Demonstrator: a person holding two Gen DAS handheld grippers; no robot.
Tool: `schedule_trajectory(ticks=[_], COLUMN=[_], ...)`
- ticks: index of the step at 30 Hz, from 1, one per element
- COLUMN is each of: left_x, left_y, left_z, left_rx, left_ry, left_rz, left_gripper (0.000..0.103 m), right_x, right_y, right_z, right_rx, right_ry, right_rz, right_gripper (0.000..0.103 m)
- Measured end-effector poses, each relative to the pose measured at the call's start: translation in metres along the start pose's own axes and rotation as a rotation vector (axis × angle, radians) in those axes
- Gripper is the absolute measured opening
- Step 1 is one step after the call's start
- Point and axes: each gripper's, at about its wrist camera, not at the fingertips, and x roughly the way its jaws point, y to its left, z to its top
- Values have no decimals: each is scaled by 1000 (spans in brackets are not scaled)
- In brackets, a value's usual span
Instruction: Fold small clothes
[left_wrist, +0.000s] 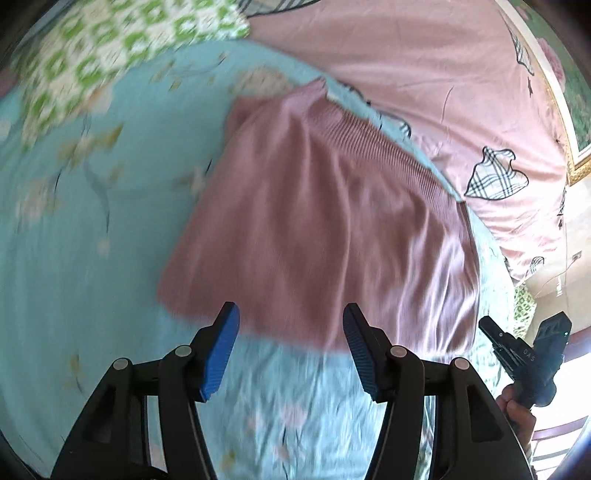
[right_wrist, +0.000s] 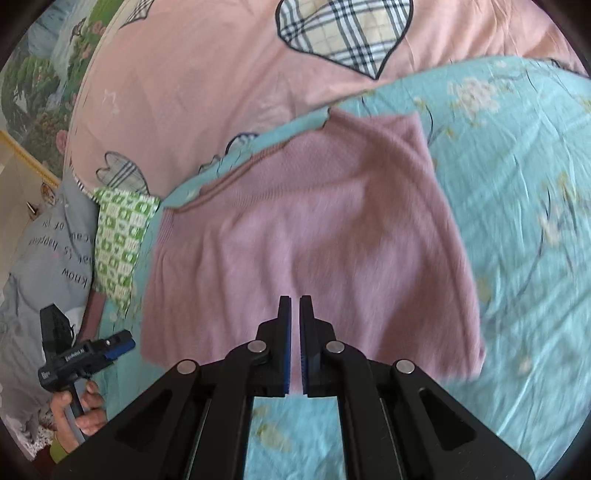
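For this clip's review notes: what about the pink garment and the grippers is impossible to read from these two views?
- Pink garment: motion blur in both views smears its near hem, so fold layers are unclear.
- Right gripper: fingers nearly together; any pinched cloth can't be seen.
- Left gripper: open; contact with the teal sheet unclear.
- Garment type: sleeves or legs not visible.

Bright daylight, perhaps from a window; motion blur; fisheye-curved, dark edges.

matt ribbed knit garment (left_wrist: 325, 229) on smooth cotton-like sheet (left_wrist: 92, 258); ridged rubbery pads (left_wrist: 219, 354).
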Motion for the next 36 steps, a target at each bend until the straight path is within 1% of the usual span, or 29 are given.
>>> schedule_trajectory(ticks=[2,3,4,5,9,12,15,16,20,23,24,26,28,30,31,34,36], left_x=[-2,-2,-2,-2,4,11,18,20,29,35,38,43,53,59,61,67,70], left_y=[7,10,13,16,21,21,19,20,26,33,36,41,49,53,53,47,42], left_z=[-19,-26,-33,-40,-58,-63,-61,-60,-48,-34,-29,-22,-15,-10,-7,5,15], left_rx=[-19,-27,-36,-47,-69,-82,-95,-104,-176,-237,-258,-298,-364,-412,-431,-434,-406], left_ry=[13,16,22,31,50,60,57,58,54,26,12,0,-6,-38,-69,-103,-122], left_rz=[-5,-5,-9,-17,-19,-31,-33,-40,-68,-74,-71,-59,-68,-75,-71,-33,-2], left_gripper=[59,59,59,59,61,62,63,66,67,69,71,72,72,75,76,77,75], right_x=[-2,-4,-6,-10,-16,-19,-22,-23,-24,-24,-24,-24,-22,-20,-18,-12,-7], right_y=[3,4,5,6,8,9,9,9,10,10,9,9,8,8,7,8,8], right_z=[-14,-21,-26,-35,-58,-72,-82,-84,-92,-93,-94,-94,-93,-91,-89,-84,-80], right_rx=[4,9,11,13,21,28,36,38,45,47,50,53,59,62,60,46,40], right_ry=[15,19,20,12,33,49,57,60,71,73,74,74,76,83,86,102,114], right_rz=[2,4,3,3,2,0,3,3,7,8,8,2,4,5,7,8,12], right_gripper=[20,34,43,45,46,48,51,52,55,56,57,57,57,57,57,57,57])
